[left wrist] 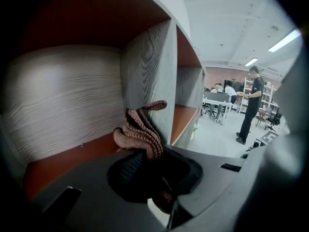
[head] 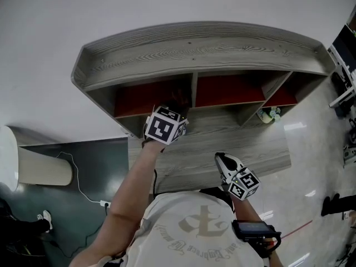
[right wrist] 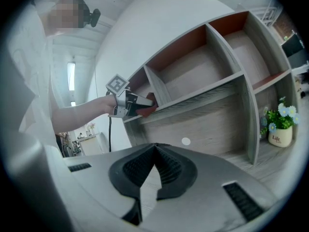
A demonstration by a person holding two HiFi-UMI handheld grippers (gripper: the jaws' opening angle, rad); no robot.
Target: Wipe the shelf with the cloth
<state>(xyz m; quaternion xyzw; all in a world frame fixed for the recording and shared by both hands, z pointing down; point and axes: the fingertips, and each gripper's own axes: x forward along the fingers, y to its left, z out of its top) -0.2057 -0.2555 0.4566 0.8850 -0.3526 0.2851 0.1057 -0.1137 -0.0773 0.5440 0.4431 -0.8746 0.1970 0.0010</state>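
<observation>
The grey wood shelf unit (head: 200, 49) has red-lined compartments in its top row. My left gripper (head: 176, 107) reaches into the leftmost compartment, its marker cube just outside the opening. It is shut on a brown-red knitted cloth (left wrist: 140, 132), which bunches up out of the jaws next to the grey upright divider (left wrist: 149, 76) and above the red compartment floor (left wrist: 58, 163). In the right gripper view the left gripper (right wrist: 140, 103) shows at the shelf's edge with the cloth (right wrist: 147, 110). My right gripper (head: 221, 159) hangs back below the shelf, shut and holding nothing (right wrist: 154, 148).
A small pot of flowers (head: 271, 114) (right wrist: 280, 127) stands in a lower right compartment. A white appliance (head: 33, 163) and a cable with a plug strip (head: 103, 203) lie on the dark floor at left. A person (left wrist: 251, 105) stands far off in the room.
</observation>
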